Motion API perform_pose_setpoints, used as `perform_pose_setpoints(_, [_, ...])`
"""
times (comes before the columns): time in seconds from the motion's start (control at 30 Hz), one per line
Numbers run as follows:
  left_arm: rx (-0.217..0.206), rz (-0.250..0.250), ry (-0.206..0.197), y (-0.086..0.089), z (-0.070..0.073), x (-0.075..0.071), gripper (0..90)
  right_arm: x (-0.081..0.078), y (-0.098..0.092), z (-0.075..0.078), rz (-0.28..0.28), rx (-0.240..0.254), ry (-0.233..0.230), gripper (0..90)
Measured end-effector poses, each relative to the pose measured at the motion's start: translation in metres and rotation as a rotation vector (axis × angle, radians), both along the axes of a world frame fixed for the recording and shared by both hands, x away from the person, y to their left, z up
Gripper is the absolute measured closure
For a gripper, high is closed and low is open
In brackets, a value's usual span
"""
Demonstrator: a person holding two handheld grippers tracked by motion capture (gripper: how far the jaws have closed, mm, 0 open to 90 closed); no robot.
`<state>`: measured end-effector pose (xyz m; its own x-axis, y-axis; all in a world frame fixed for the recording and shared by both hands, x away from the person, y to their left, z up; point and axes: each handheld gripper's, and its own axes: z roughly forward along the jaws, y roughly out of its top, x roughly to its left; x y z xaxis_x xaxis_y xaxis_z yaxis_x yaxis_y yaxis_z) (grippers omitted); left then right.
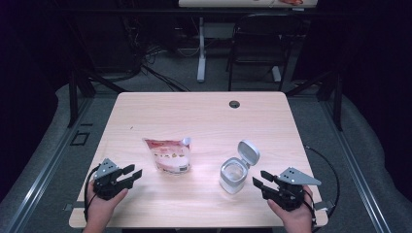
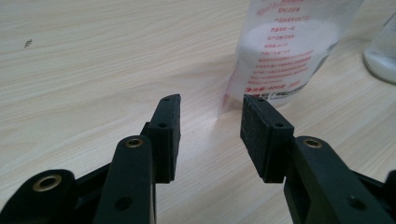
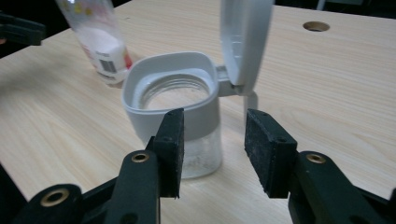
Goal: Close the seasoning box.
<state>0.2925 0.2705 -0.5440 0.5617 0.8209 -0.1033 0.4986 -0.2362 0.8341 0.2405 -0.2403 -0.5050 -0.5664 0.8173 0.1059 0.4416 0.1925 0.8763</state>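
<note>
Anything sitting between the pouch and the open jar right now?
No. In the high view, only bare table lies between the pouch and the jar.

a pale wood-grain table (image 1: pixel 194 111) with rounded corners carries everything – a round cable hole (image 1: pixel 234 104) sits near its far edge, right of centre. on the top stands a clear plastic pouch (image 1: pixel 168 154) with red print and white powder inside, left of the middle. to its right, apart from it, stands a glass jar (image 1: pixel 233 174) with a grey collar – its hinged lid (image 1: pixel 248 152) tipped up and open.
</note>
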Motion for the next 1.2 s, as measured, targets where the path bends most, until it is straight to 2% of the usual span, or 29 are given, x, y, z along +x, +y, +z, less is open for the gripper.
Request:
perform_pose_setpoints(0.17, [0.002,-0.011,0.009,-0.002,0.000,0.000,58.3,-0.004,0.008,0.006,0.021,0.020,-0.014,55.1])
perform_pose_setpoints(0.3, [0.002,-0.019,0.010,-0.005,0.000,0.000,58.4,-0.007,0.016,0.016,0.042,0.028,-0.025,53.8])
perform_pose_setpoints(0.33, [-0.001,-0.026,0.016,-0.005,0.000,0.001,58.2,-0.006,0.020,0.021,0.061,0.026,-0.032,53.2])
perform_pose_setpoints(0.47, [0.003,-0.029,0.020,-0.006,0.001,0.002,58.4,-0.003,0.028,0.027,0.093,0.003,-0.038,51.2])
perform_pose_setpoints(0.57, [-0.010,-0.034,0.013,-0.010,0.005,0.003,59.9,0.005,0.039,0.033,0.112,-0.036,-0.023,48.0])
perform_pose_setpoints(0.73, [-0.028,-0.025,0.004,-0.016,0.014,0.009,59.8,0.016,0.053,0.040,0.139,-0.075,-0.052,46.6])
perform_pose_setpoints(0.77, [-0.028,-0.025,0.004,-0.016,0.014,0.009,59.1,0.018,0.056,0.041,0.147,-0.079,-0.050,47.0])
perform_pose_setpoints(0.8, [-0.050,-0.020,0.002,-0.018,0.017,0.012,58.5,0.020,0.059,0.042,0.155,-0.084,-0.047,47.5])
perform_pose_setpoints(0.87, [-0.047,-0.011,0.002,-0.018,0.019,0.014,57.4,0.024,0.064,0.043,0.178,-0.099,-0.038,50.8])
perform_pose_setpoints(0.9, [-0.059,-0.025,0.029,-0.019,0.023,0.020,56.9,0.025,0.066,0.044,0.188,-0.102,-0.036,52.2])
perform_pose_setpoints(0.93, [-0.059,-0.025,0.029,-0.019,0.023,0.020,56.0,0.025,0.066,0.044,0.188,-0.102,-0.036,52.2])
perform_pose_setpoints(1.03, [-0.092,-0.065,0.078,-0.022,0.027,0.031,55.5,0.031,0.074,0.048,0.217,-0.111,-0.028,55.6])
perform_pose_setpoints(1.13, [-0.068,-0.088,0.061,-0.029,0.031,0.036,58.3,0.036,0.083,0.056,0.231,-0.134,-0.038,60.2])
perform_pose_setpoints(1.2, [-0.069,-0.089,0.056,-0.031,0.031,0.036,58.4,0.037,0.084,0.057,0.230,-0.139,-0.040,61.2])
